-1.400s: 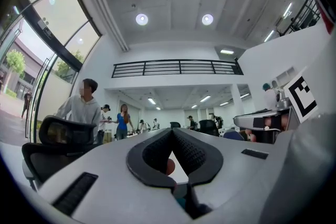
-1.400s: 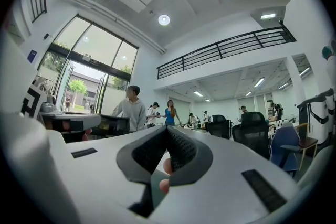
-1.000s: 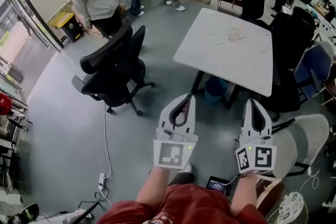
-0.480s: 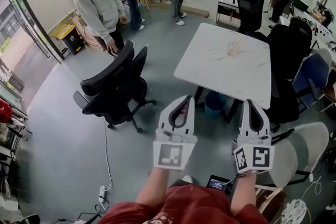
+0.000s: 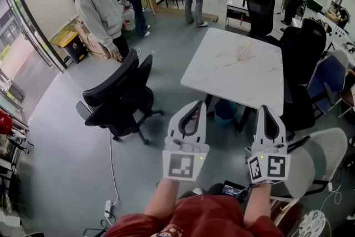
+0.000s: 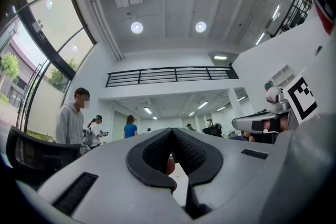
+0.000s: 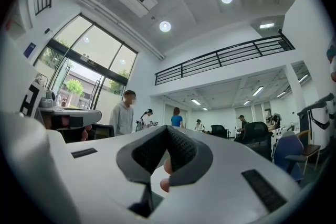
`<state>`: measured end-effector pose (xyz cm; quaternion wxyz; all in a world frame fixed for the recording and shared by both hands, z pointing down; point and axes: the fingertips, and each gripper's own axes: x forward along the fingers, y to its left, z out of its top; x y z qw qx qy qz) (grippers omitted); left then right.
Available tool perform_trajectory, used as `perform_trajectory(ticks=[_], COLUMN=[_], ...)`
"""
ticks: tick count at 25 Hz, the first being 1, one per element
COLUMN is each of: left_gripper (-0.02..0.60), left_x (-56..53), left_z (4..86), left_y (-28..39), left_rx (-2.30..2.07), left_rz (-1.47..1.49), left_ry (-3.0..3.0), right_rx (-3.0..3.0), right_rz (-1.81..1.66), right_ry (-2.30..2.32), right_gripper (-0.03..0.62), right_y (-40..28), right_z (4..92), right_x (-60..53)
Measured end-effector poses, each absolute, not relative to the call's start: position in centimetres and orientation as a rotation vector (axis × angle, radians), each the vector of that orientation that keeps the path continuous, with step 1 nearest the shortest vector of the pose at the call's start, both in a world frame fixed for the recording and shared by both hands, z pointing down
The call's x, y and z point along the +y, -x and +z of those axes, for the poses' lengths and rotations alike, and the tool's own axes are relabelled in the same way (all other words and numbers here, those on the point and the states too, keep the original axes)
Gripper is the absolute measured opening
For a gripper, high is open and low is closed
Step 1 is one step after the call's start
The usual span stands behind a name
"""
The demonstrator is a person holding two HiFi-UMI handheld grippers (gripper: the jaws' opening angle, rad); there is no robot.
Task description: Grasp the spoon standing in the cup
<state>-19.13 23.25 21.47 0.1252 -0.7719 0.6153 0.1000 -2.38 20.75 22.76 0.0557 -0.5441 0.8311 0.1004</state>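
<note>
Against a second before, the head view had tipped up: more of the far room showed, the person in the grey hoodie [image 5: 100, 5] stood fully in frame, and the white desk [image 5: 222, 77] sat a little lower and further left, while both grippers kept the same places at the bottom of the view. The left gripper [image 5: 197, 104] and the right gripper [image 5: 268, 109] were held side by side above the grey floor [image 5: 66, 136], well short of the desk and touching nothing. In the left gripper view its dark fingers [image 6: 191, 153] met at their tips with nothing between them, and in the right gripper view the fingers [image 7: 181, 152] were likewise pressed together and empty. The cup [image 5: 242, 54], clear and very small at this range, stood on the far half of the desk, well apart from both grippers. The spoon [image 5: 248, 46] showed only as a thin pale stick rising from the cup, its long axis near upright and leaning up and to the right in the head view; which end was up could not be made out. A blue bin [image 5: 225, 110] stood on the floor under the desk's near edge, its contents not visible. A black office chair [image 5: 119, 91] stood to the desk's left.
</note>
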Motion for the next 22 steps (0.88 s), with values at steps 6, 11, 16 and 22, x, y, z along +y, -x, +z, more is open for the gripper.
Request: perform_trajectory(ticks=[6,11,16,22], left_gripper=[0.009,0.009,0.009,0.009], left_x=[21.4,16.7,10.0,4.0], left_z=[22.5,23.0,22.9,24.0], left_y=[16.9,13.6,11.5,9.8], left_rx=[1.783,1.75,1.77,1.79], left_rz=[0.278,0.267,0.273,0.212], left_ry=[2.262,2.28,2.276,2.287], right_rx=[2.506,2.48,2.456,2.468], right_rz=[0.265,0.231,0.209,0.175], right_ry=[1.683,1.688,1.673,1.683], right_gripper=[0.012,0.012,0.012,0.012], right_y=[-0.2,-3.2,-5.5,-7.1], right_z=[24.4,25.3,25.5,26.4], right_x=[19.2,14.4,7.9,2.1])
